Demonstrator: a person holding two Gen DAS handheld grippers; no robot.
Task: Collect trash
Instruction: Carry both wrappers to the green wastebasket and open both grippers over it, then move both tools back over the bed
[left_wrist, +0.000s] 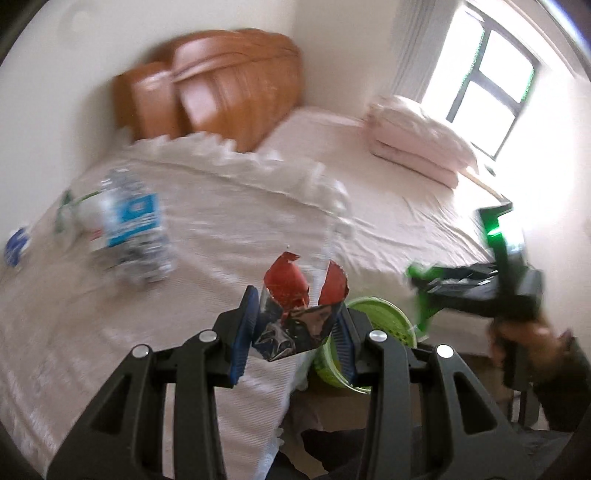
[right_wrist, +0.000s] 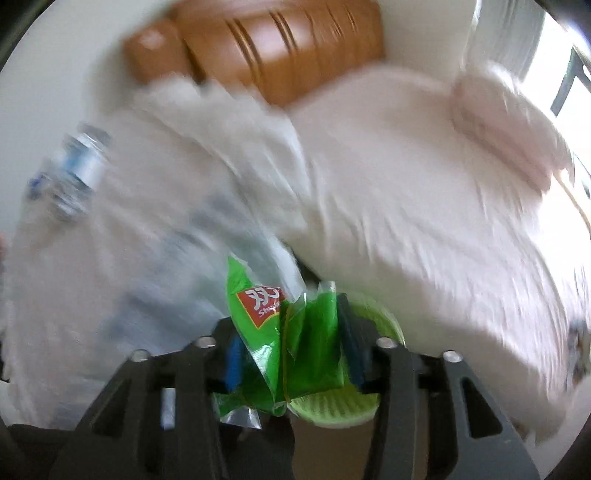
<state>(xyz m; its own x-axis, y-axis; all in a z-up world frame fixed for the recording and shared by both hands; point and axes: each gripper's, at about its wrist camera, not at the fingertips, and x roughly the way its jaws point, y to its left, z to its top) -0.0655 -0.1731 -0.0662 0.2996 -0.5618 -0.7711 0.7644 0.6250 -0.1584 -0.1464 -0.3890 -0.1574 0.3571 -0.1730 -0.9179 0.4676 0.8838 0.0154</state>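
Both grippers loaded, both carried near the foot corner of the bed (left_wrist: 221, 229).

Left gripper (left_wrist: 295, 325): jaws clenched on a torn red wrapper (left_wrist: 295, 295), silvery inner foil showing below the red. Grip sits low on the wrapper, so the ragged torn top stands free above the blue pads (left_wrist: 245, 321). Likely pinched low because the crumpled base gives more to bite than the frayed edge.

Right gripper (right_wrist: 291, 343): jaws closed on a green snack wrapper (right_wrist: 266, 332) with a red logo patch. The wrapper is folded and bunched between the pads, with a clear tail hanging below. In the left wrist view the right gripper (left_wrist: 476, 280) shows to the right, off the bed edge, with the person's hand (left_wrist: 524, 339) on its handle.

Green bin (left_wrist: 380, 317): a lime basket with perforated wall, on the floor just beside the bed corner, seen directly behind both sets of jaws. It looks placed there so trash lifted off the bed needs only a short carry. Judging by the framing, both wrappers are about over or beside its rim; whether either is truly above the opening I cannot tell.

Still on the bed: a crushed water bottle (left_wrist: 133, 229) with blue label, lying well apart to the left, and some small white-and-blue litter (left_wrist: 16, 247) at the far left edge, too blurred to name. Folded pink quilt (left_wrist: 417, 147) by the window; wooden headboard (left_wrist: 221, 88) behind.

Both views are smeared, the right more so.
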